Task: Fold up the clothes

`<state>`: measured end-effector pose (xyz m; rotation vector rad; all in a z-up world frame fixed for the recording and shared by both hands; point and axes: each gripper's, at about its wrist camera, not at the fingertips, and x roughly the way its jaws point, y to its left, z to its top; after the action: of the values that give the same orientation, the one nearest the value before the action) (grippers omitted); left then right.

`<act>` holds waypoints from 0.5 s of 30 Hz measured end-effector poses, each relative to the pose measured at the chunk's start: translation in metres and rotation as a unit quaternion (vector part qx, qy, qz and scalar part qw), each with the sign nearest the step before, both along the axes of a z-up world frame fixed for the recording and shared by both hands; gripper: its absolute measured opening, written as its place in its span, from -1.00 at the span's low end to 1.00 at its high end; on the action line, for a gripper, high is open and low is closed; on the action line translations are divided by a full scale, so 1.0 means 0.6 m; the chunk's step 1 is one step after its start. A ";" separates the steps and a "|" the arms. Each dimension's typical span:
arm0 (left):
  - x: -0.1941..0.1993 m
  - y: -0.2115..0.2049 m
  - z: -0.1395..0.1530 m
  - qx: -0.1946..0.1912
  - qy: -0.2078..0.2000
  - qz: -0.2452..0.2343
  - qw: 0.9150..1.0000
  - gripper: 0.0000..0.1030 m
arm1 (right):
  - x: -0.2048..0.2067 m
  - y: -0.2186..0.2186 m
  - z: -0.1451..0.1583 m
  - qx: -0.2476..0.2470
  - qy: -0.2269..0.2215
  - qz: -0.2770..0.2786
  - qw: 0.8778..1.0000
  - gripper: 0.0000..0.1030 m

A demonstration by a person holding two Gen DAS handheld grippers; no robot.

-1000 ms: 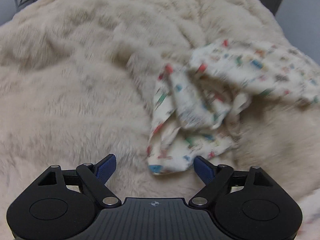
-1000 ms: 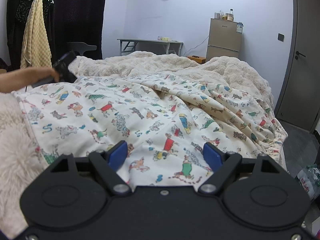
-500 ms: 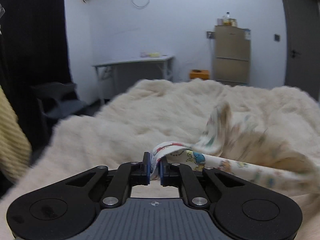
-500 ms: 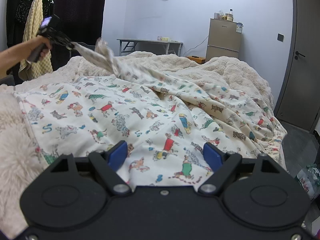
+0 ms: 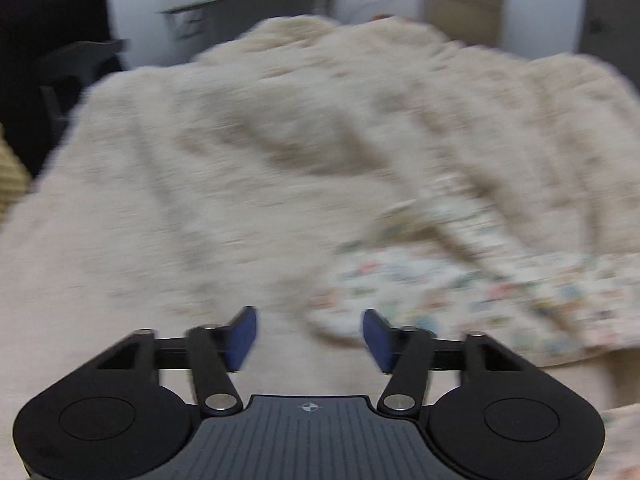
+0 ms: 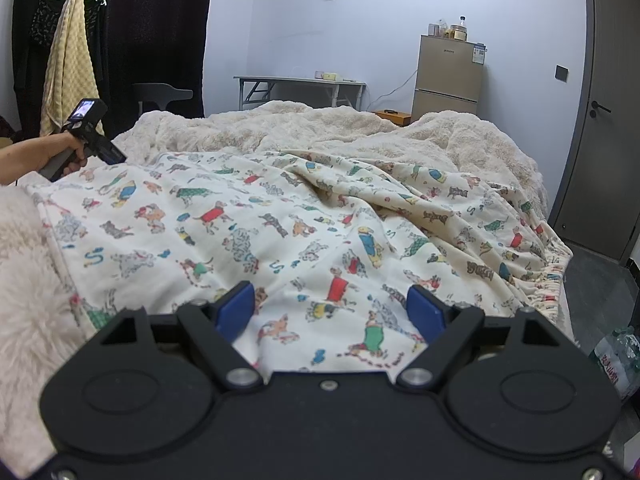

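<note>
Nearest us, our right gripper (image 6: 331, 312) hovers over the printed garment (image 6: 280, 232), jaws wide and empty. The garment runs lengthwise across the bed (image 6: 360, 128). At its far-left corner, our left gripper (image 5: 310, 338) opens, empty.

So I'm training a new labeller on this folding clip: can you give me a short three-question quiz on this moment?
1. True or false: the left gripper has the dog-print cloth clamped between its fingers.
2. What does the cloth lie on? A) a bare wooden table B) a fluffy cream blanket C) a tiled floor
3. Fill in: the right gripper hovers over the cloth's near edge with its jaws ____.

Key:
1. False. Its jaws are opening, with nothing between them; the cloth lies ahead and to the right in the left wrist view.
2. B
3. open
</note>
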<state>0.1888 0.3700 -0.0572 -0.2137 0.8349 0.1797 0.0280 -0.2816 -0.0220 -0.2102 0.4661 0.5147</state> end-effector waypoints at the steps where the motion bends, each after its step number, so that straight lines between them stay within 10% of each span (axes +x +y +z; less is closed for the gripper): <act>1: 0.008 -0.007 0.000 -0.036 -0.004 -0.014 0.999 0.14 | 0.000 0.000 0.000 0.000 0.000 0.000 1.000 0.60; 5: 0.049 -0.077 -0.005 -0.155 -0.017 -0.075 0.985 0.36 | 0.000 -0.001 0.000 0.000 -0.001 0.000 1.000 0.60; 8: 0.083 -0.158 -0.026 -0.143 0.033 -0.100 0.984 0.37 | 0.001 0.000 -0.002 0.000 -0.001 0.000 1.000 0.60; 15: 0.137 -0.233 -0.058 -0.061 0.091 -0.072 0.991 -1.00 | 0.001 0.001 -0.004 -0.002 -0.004 0.000 1.000 0.60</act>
<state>0.2712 0.2301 -0.0918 -0.2531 1.0402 0.0117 0.0284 -0.2812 -0.0241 -0.2165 0.4600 0.5118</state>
